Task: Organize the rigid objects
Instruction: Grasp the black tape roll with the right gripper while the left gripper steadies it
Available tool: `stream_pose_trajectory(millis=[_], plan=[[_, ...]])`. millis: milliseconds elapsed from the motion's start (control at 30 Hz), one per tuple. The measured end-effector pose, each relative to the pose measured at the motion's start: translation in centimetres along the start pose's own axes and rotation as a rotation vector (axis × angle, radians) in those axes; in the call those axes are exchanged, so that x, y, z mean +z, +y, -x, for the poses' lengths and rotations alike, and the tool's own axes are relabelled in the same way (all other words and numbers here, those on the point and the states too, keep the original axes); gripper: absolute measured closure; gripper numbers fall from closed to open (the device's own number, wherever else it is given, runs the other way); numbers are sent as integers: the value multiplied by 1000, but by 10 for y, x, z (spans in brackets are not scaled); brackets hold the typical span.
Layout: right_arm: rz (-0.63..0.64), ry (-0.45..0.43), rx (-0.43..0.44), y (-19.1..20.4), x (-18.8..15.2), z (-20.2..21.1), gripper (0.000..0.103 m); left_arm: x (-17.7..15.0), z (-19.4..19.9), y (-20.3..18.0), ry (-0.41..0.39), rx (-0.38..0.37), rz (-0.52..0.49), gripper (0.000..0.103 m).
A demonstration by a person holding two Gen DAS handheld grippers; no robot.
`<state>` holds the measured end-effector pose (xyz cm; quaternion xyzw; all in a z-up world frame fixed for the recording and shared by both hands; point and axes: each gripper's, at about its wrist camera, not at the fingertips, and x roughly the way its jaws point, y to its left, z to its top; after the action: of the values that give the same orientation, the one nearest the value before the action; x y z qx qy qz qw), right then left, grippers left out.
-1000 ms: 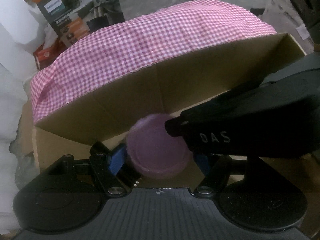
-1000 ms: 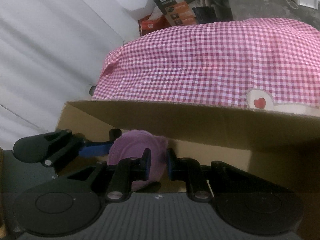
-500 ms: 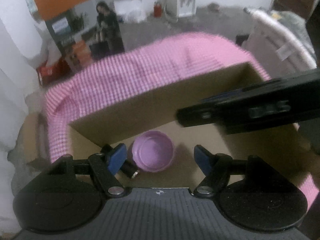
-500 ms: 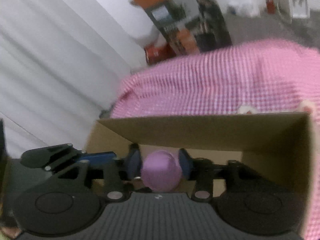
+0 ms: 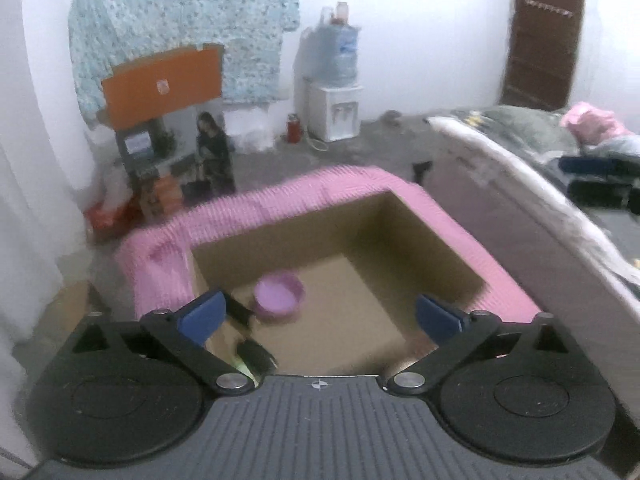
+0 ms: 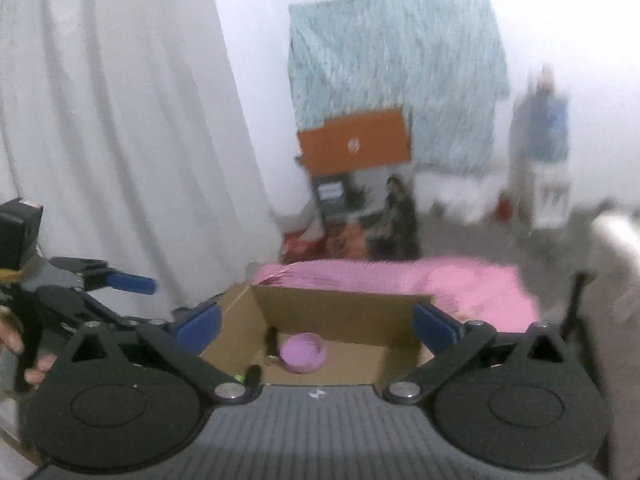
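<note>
Now | pink bowl (image 5: 279, 297) sat flat in box (image 5: 432, 240) | left tool (image 5: 320, 320) and right tool (image 6: 316, 326) were opening, nothing between | best lift clear, don't bump box.

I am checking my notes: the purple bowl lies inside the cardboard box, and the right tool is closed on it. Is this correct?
Not quite. The purple bowl does lie inside the cardboard box, but the right tool is not closed on it: its jaws are opening wide, with nothing between them. The right wrist view shows this.
</note>
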<state>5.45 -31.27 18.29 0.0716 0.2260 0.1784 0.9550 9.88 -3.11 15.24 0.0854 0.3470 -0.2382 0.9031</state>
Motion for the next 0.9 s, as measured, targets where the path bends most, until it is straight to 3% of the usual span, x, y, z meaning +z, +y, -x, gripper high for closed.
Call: stream_pose_trajectory(millis=[200, 367, 433, 567, 667, 767, 900], plan=[[83, 31, -182, 18, -23, 44, 0, -71, -8, -7, 82, -111, 132, 0], [131, 155, -258, 36, -61, 15, 0, -122, -28, -12, 136, -148, 203, 0], [158, 200, -228, 46, -81, -3, 0, -137, -33, -13, 141, -131, 218, 0], [157, 209, -145, 68, -112, -39, 0, -156, -40, -14, 129, -76, 220, 0], [136, 260, -26, 85, -132, -71, 0, -166, -47, -21, 123, -4, 145, 0], [77, 334, 41, 97, -151, -99, 0, -169, -60, -25, 135, 51, 88, 0], [-13, 411, 103, 104, -172, -129, 0, -179, -70, -26, 158, 49, 73, 8]])
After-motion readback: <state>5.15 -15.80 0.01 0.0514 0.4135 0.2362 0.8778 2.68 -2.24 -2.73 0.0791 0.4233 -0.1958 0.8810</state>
